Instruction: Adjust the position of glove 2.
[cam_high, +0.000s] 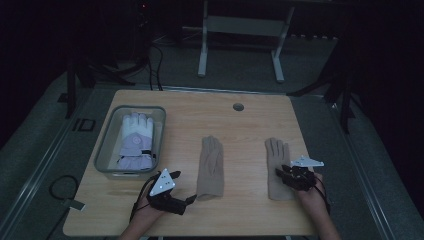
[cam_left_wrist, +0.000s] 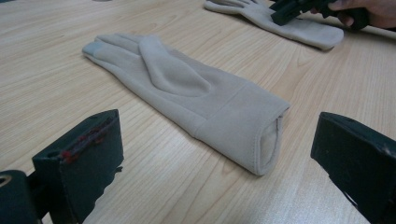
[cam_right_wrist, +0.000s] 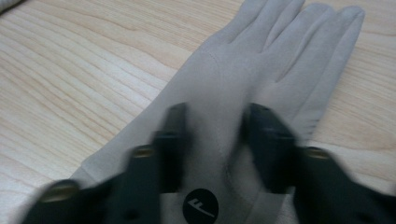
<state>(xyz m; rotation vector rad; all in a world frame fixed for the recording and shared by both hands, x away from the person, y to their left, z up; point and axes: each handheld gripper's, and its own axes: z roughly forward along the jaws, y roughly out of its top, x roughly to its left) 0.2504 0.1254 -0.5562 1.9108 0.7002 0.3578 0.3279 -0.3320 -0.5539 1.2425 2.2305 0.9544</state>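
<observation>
While both beige knit gloves lie flat on the light wooden table (cam_high: 250, 120), work looks barely begun. Far left: clear plastic bin (cam_high: 104, 150) w/ a white-and-lilac padded glove (cam_high: 135, 140) already inside, prob. the drop spot. Next, left gripper (cam_high: 190, 200) sits low at the cuff end of the left beige glove (cam_high: 210, 167), jaws spread wide, gripping nothing; in the left gripper view that cuff (cam_left_wrist: 261, 140) lies between them, not yet pinched. Further right, right beige glove (cam_high: 276, 167) w/ right gripper (cam_high: 283, 172) pressed on its palem area; jaws close together, fabric bunched between, though blur means can't tell if truly clamped. Left to do: grab, lift, move both gloves.
</observation>
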